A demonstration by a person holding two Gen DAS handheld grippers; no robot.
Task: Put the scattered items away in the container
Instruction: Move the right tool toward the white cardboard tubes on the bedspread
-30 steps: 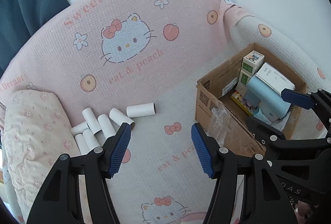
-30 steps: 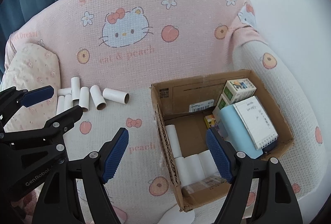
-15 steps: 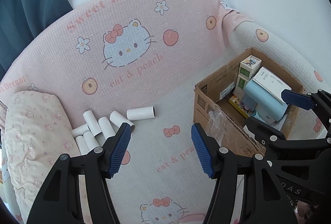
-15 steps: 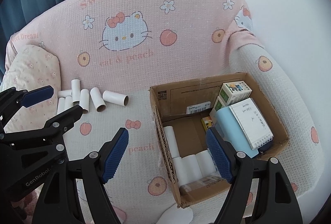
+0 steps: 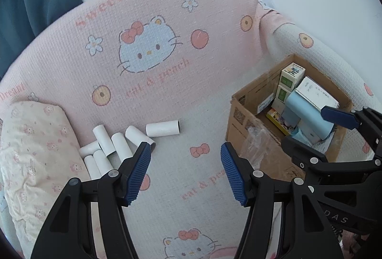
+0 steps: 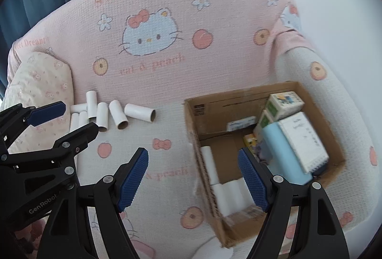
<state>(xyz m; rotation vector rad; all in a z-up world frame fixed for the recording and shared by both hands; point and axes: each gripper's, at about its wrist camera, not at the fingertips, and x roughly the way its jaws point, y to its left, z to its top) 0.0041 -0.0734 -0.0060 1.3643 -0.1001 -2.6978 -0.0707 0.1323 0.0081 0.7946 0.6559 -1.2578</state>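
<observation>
A pink cat-print sofa cover (image 5: 148, 82) fills most of both frames. Your cardboard box (image 6: 334, 139) sits at right of the right wrist view, holding a light blue roll (image 6: 281, 153), a white notebook (image 6: 303, 142), small cartons (image 6: 284, 101) and white tubes (image 6: 229, 194). A floral pillow (image 5: 31, 151) lies lower left. The scattered paper tubes (image 5: 162, 128) cluster left of centre, just beside the pillow. Your left gripper (image 5: 186, 170) and right gripper (image 6: 193, 177) both hang wide apart, holding nothing.
</observation>
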